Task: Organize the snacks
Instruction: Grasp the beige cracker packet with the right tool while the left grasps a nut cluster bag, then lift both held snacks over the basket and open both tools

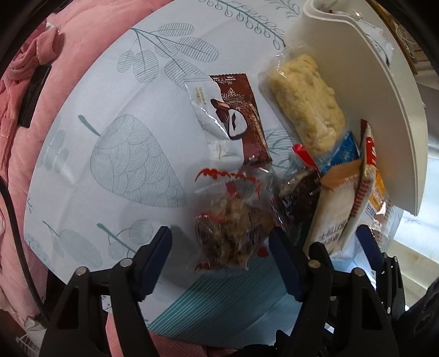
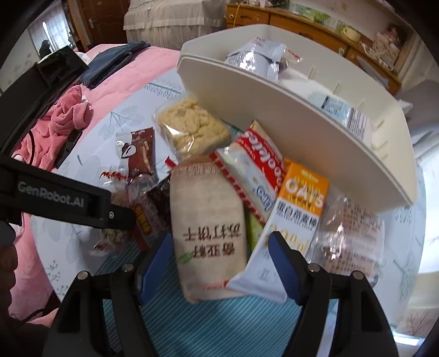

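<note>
My left gripper points down at a clear red-printed packet of brown nut snack. The packet lies between its blue pads, which stand apart from it, open. My right gripper is open astride a beige cracker packet, with an orange and white oats bar under its right finger. A white bin behind them holds several packets. Around lie a yellow crumbly cake in clear wrap, a brown chocolate packet and a red and white packet.
The snacks lie on a pale leaf-patterned cloth over a small table, with pink bedding on the left. The left gripper's black body crosses the right wrist view. Folded blue clothes and a wooden dresser are farther back.
</note>
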Motion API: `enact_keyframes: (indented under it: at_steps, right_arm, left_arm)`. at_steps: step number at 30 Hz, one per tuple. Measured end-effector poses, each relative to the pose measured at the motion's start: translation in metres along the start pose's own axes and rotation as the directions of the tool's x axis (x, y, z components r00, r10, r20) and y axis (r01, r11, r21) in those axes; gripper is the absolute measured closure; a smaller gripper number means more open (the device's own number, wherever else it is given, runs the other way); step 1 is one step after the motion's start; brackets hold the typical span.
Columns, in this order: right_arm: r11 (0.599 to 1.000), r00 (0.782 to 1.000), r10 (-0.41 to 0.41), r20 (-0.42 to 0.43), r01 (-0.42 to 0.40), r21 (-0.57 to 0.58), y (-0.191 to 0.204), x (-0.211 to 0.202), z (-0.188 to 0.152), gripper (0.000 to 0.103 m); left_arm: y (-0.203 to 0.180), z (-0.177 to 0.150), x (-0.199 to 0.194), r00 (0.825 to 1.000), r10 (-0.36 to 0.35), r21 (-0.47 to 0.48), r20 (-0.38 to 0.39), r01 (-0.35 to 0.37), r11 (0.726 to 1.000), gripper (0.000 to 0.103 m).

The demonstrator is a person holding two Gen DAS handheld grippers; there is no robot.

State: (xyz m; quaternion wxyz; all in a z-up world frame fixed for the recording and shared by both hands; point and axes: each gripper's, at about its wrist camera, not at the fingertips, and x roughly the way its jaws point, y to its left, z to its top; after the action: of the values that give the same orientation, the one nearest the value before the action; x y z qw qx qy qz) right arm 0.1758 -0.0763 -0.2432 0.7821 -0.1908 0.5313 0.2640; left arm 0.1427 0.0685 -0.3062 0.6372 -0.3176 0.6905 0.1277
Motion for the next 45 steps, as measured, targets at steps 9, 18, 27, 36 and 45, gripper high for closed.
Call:
enact_keyframes:
  at_steps: [9,18,27,36,45]
  right_arm:
    - [0.996,0.999,0.048,0.0,-0.048,-0.073,0.006,0.009,0.011,0.042]
    - [0.997,0.997,0.037,-0.063,-0.041,-0.059,0.01,0.023,0.008,0.049]
    - [0.984,0.969,0.123,-0.215,-0.09,0.155,-0.001,0.021,0.012,0.049]
    - [0.853,0.934,0.222,-0.279,-0.048,0.52,-0.031,-0.01,0.005,0.049]
    - [0.689,0.977,0.164,-0.136,-0.015,0.725,-0.082,-0.074,-0.001,0.049]
  left_arm:
    - [-0.004,0.015,0.005,1.0,-0.013,-0.027,-0.009,0.012,1.0,0.05]
    - [0.002,0.028,0.001,0.999,-0.007,-0.004,-0.032,0.007,1.0,0.052]
    - [0.014,0.041,-0.018,0.996,0.019,0.02,-0.085,-0.018,1.0,0.053]
    - [-0.006,0.059,-0.069,0.99,0.084,0.167,-0.117,-0.064,0.984,0.053]
    - [-0.058,0.067,-0.147,0.997,0.064,0.402,-0.043,-0.041,0.915,0.053]
